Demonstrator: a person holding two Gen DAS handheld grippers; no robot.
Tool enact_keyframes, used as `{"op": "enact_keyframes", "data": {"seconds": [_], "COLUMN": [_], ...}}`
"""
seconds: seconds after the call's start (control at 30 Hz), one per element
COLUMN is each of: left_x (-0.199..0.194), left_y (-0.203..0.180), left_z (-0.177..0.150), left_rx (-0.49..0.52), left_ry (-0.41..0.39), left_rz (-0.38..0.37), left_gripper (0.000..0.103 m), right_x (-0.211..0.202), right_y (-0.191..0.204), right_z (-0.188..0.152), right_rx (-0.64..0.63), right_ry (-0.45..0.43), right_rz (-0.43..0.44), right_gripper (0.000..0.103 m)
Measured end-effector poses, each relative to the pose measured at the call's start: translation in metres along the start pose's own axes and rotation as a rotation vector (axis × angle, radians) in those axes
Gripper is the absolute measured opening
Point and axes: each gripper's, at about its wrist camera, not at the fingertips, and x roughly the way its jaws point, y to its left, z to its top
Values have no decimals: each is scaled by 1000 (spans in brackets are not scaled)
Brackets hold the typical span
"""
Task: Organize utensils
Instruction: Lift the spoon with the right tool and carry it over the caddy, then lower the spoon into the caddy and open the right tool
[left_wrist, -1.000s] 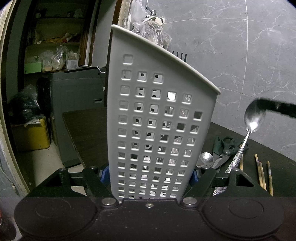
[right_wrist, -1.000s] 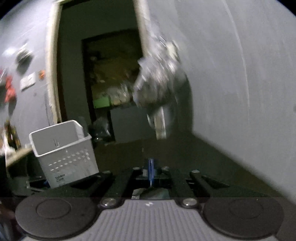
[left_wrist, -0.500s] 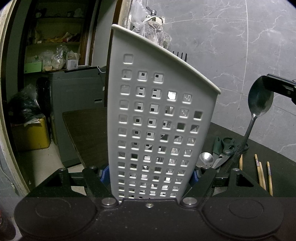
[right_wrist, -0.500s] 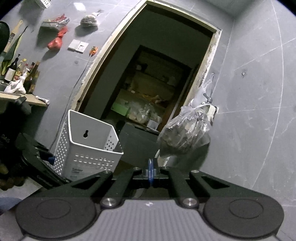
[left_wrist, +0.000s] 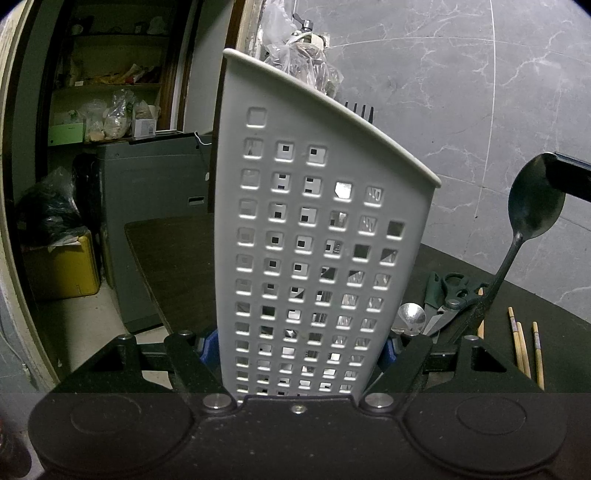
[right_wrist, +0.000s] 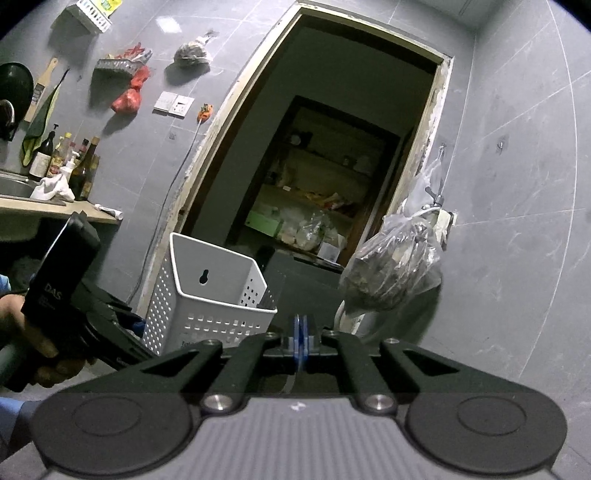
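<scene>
My left gripper (left_wrist: 300, 345) is shut on a white perforated utensil basket (left_wrist: 317, 240), which stands tilted and fills the middle of the left wrist view. Fork tines (left_wrist: 358, 110) stick up behind its rim. At the right edge, my right gripper (left_wrist: 569, 177) is shut on the bowl of a metal spoon (left_wrist: 535, 206), whose handle hangs down toward the table. In the right wrist view the blue pads (right_wrist: 295, 328) are pressed together, and the basket (right_wrist: 218, 295) sits left of them, held by the left gripper (right_wrist: 122, 328) in a person's hand.
On the dark table (left_wrist: 177, 258) lie green-handled scissors (left_wrist: 447, 295), another spoon (left_wrist: 412, 317) and wooden chopsticks (left_wrist: 521, 343). A plastic bag (right_wrist: 391, 273) hangs on the grey tiled wall beside a doorway to a storeroom. A counter with bottles (right_wrist: 66, 162) is at far left.
The spoon has moved up and right and rolled so its bowl now looks dark. The right wrist view has swung and rolled toward the basket. The basket and left gripper stayed still.
</scene>
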Motion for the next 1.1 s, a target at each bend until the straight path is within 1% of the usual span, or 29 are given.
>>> {"op": "enact_keyframes", "data": {"seconds": [0.13,0.27,0.4,0.53,0.63,0.77,0.87,1.0,1.1], "left_x": [0,0,0,0,0,0,0,0,0], "left_y": [0,0,0,0,0,0,0,0,0], "left_z": [0,0,0,0,0,0,0,0,0], "left_rx": [0,0,0,0,0,0,0,0,1], "left_ry": [0,0,0,0,0,-1,0,-1,-1], "left_rz": [0,0,0,0,0,0,0,1,1], "left_gripper": [77,77,77,77,77,77,77,77,77], "right_x": [1,6,8,8,7,6,6,14,28], "right_y": [-2,0,-1,-5,-9,-19,-28,-38,-39], "right_z": [-3,-9,-11,-6,5,31,51,74,85], "right_rx": [11,25,29,29,21,15,34,81,113], "right_ry": [12,51,41,15,-33,-144,-232,-330,-364], "right_rz": [2,23,14,-1,-14,-46,-59,-37,3], "right_gripper": [3,3,2,2,2,2,2,2,2]}}
